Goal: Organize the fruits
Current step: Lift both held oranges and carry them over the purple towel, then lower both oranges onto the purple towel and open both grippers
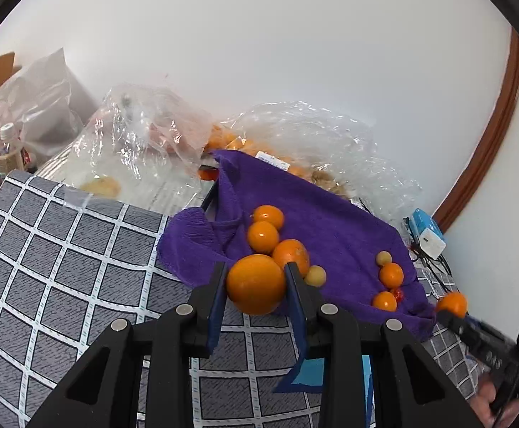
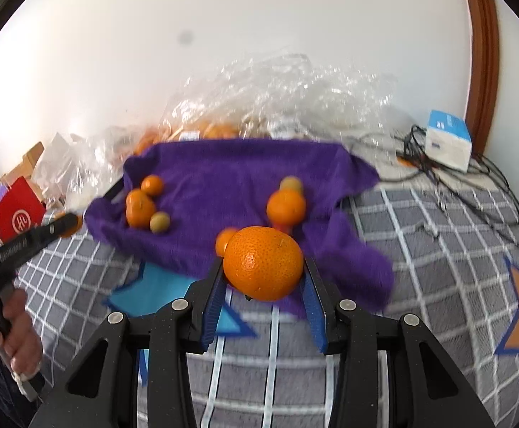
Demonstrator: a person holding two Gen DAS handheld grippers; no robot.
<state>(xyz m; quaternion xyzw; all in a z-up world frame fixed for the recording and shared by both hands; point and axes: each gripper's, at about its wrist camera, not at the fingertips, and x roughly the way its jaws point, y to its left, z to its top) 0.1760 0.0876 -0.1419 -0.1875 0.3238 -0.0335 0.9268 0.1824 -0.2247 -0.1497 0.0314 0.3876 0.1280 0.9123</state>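
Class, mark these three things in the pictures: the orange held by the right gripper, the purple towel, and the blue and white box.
orange (image 2: 263,264), right wrist view, middle of its peel.
purple towel (image 2: 230,178), right wrist view, bare middle.
blue and white box (image 2: 448,141), right wrist view, its front face.

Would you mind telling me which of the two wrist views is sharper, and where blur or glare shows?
Left wrist view: sharp, only the right tongs at the edge smear. Right wrist view: the purple towel and plastic bags are motion-blurred, while the held orange stays crisp; the wall glares white at left.
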